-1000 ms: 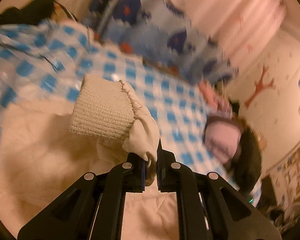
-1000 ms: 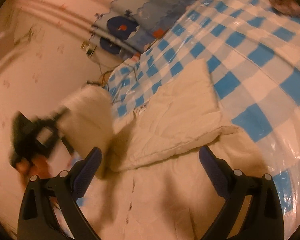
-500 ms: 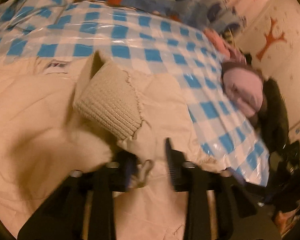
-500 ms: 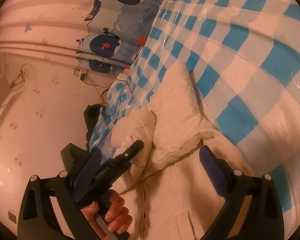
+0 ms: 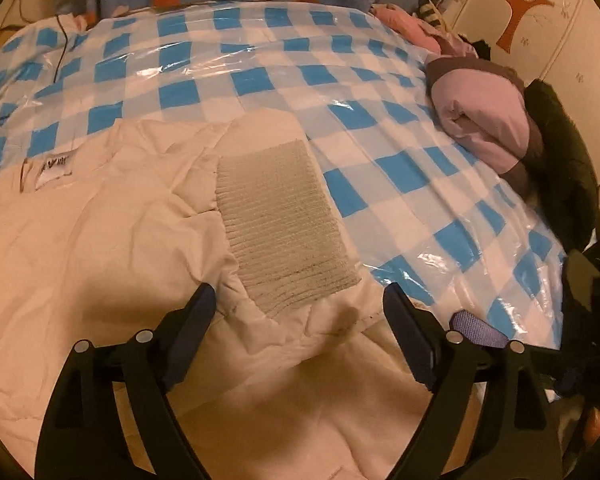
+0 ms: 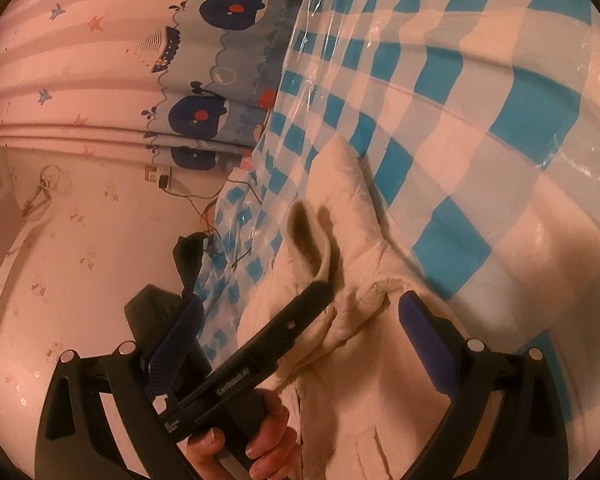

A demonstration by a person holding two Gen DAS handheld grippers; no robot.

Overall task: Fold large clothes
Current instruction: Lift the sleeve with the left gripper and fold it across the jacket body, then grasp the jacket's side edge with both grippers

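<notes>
Two grippers hover over a cream jacket (image 5: pixel 112 240) on a checked bedcover (image 5: pixel 260 64): left gripper (image 5: pixel 298 300) opening above the ribbed cuff (image 5: pixel 284 224), right gripper (image 6: pixel 300 320) wide open, empty.

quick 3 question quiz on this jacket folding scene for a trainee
1. True or false: the left gripper is clamped on the ribbed cuff.
2. What does the cream jacket lie on: A a bare wooden floor, B a blue checked cover, C a green towel?
3. Which gripper shows in the right wrist view besides the right gripper?

Key:
1. False; its jaws are opening and the cuff lies flat, free of the pads.
2. B.
3. The left gripper, in a hand.
</notes>
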